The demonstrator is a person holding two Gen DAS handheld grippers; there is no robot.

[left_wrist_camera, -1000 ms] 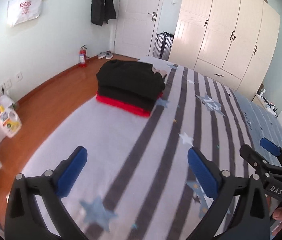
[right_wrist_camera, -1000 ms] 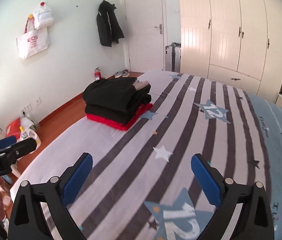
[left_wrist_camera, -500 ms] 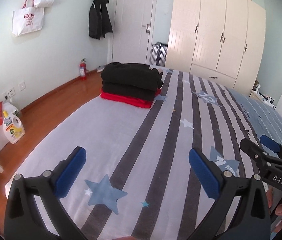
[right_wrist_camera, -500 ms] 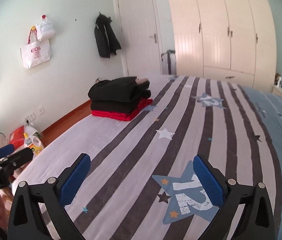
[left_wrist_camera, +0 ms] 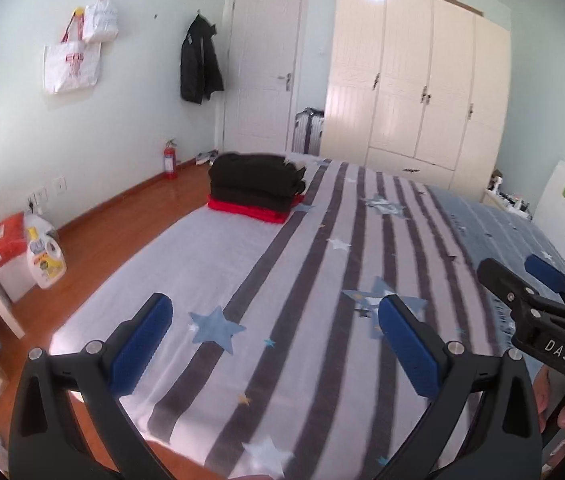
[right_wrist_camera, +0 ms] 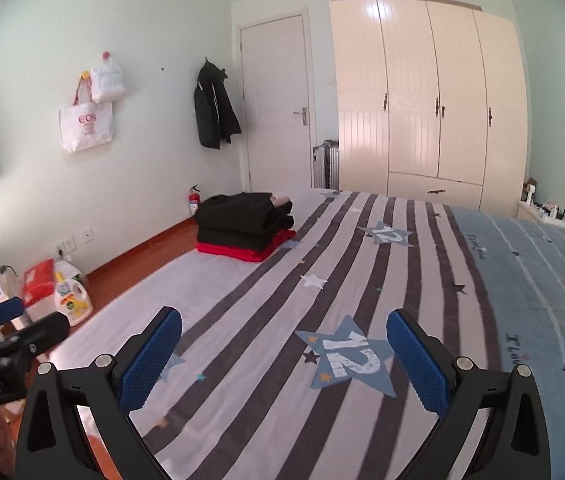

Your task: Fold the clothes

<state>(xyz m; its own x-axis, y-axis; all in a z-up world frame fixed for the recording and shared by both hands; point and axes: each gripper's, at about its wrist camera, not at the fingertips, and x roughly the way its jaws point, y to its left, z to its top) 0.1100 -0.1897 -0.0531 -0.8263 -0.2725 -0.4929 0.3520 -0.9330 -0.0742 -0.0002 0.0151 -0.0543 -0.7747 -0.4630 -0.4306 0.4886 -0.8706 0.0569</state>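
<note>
Blue rubber pads line both claws, and each claw stands spread wide with nothing between its fingers. The left claw (left_wrist_camera: 274, 344) hangs above the near end of the bed (left_wrist_camera: 210, 264), over a blue star on the striped cover. The right claw (right_wrist_camera: 284, 354) hangs over a larger blue star printed with the number 12 (right_wrist_camera: 348, 358). Neither claw touches the cover as far as the views show.

Folded clothes (left_wrist_camera: 256, 186) sit in a neat stack at about 11 o'clock from the left claw, well apart from it, close to the bed's left edge toward the far end. From the right wrist the same stack (right_wrist_camera: 246, 226) lies at about 11 o'clock too. Black pieces make up the top of the stack, and a red piece (left_wrist_camera: 248, 212) lies at the bottom, flat on the cover.

In the left wrist view the right claw shows at 3 o'clock, with part of a hand (left_wrist_camera: 562, 404) below it. In the right wrist view the left claw shows at 9 o'clock.

Beyond the bed, a cream wardrobe (right_wrist_camera: 422, 96) fills the wall at 1 o'clock, a white door (right_wrist_camera: 278, 100) stands at 12 o'clock, and a black jacket (right_wrist_camera: 214, 108) hangs on the wall at 11 o'clock. A detergent bottle (right_wrist_camera: 70, 296) stands on the wooden floor at 9 o'clock.
</note>
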